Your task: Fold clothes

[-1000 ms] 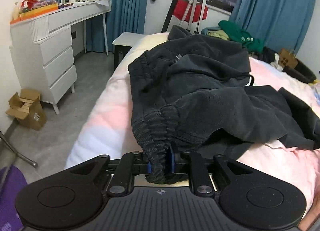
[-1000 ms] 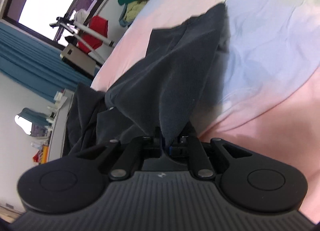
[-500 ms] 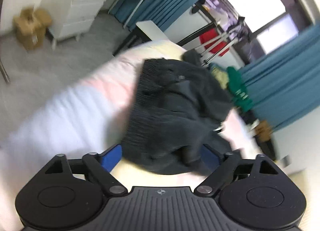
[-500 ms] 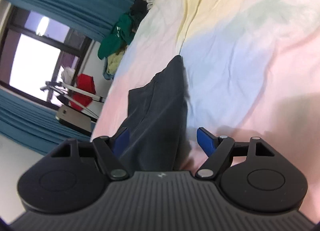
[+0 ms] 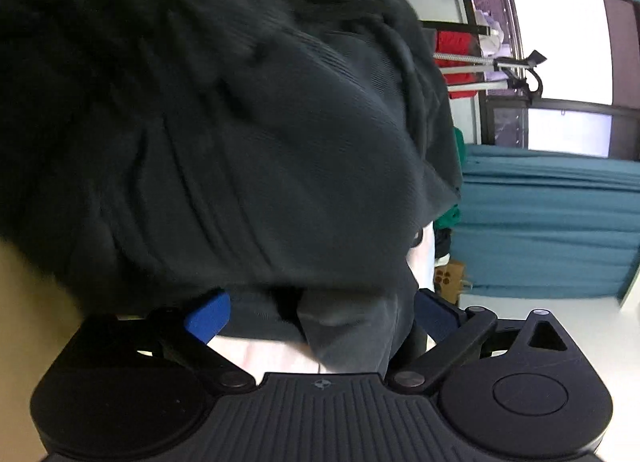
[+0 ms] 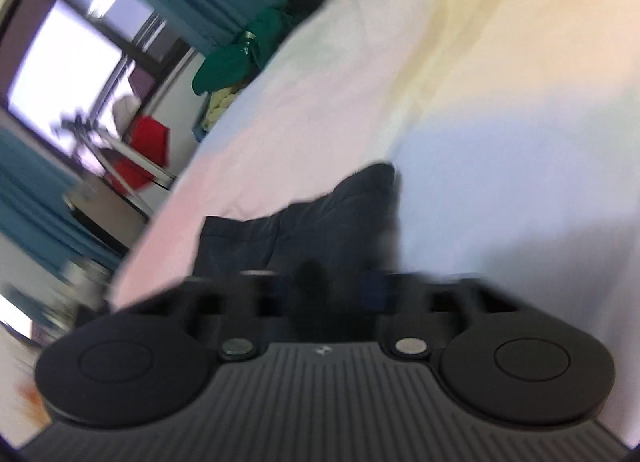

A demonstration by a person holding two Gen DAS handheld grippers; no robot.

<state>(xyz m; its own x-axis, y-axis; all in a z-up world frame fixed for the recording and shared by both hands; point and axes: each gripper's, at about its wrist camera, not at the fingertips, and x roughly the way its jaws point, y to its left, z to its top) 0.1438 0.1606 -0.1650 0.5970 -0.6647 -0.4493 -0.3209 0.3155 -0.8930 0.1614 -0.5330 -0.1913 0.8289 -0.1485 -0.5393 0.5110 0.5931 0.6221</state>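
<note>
Black trousers (image 5: pixel 240 134) fill most of the left wrist view, bunched close in front of the camera. My left gripper (image 5: pixel 320 314) is open, its blue fingertips (image 5: pixel 208 314) wide apart with cloth lying between them, not pinched. In the blurred right wrist view a dark trouser leg (image 6: pixel 304 230) lies on the pastel bedsheet (image 6: pixel 480 102). My right gripper (image 6: pixel 328 290) is right at the cloth; its fingers are smeared by motion and I cannot tell whether they are shut.
Teal curtains (image 5: pixel 552 222) and a window with a tripod (image 5: pixel 500 62) stand beyond the bed. A green garment (image 6: pixel 228 62) and a red item (image 6: pixel 140 150) lie past the bed's far end. A cardboard box (image 5: pixel 448 278) sits by the curtain.
Both grippers let go of the trousers about half a second ago. The left gripper has since rolled and pushed in close to the cloth. The right gripper's fingers have drawn nearer together over the leg.
</note>
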